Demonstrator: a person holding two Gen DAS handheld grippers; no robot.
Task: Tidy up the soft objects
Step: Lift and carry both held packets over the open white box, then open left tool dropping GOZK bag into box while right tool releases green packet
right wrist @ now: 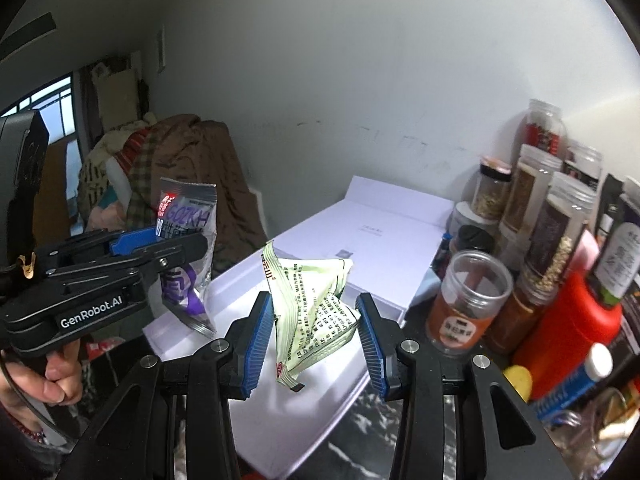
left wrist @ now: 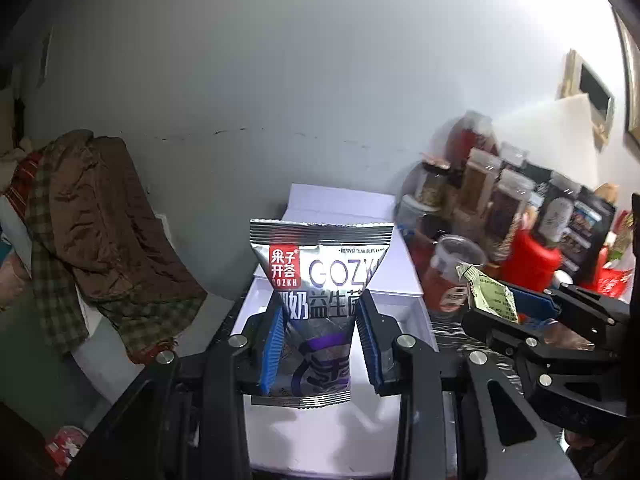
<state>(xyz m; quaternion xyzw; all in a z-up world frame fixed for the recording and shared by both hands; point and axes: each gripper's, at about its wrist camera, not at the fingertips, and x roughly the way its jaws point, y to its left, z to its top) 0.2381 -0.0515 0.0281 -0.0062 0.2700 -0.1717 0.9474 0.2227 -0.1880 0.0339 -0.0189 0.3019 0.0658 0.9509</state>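
Above the white box we carry two packets: left gripper pinches the silver packet, right gripper pinches the green packet. We should lower both inside before letting go.

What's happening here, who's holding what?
A person holds a gripper in each hand above an open white box. The left gripper is shut on a silver snack packet; the right gripper is shut on a crumpled pale green packet. Neither packet is in the box yet. Jars crowd the right side.
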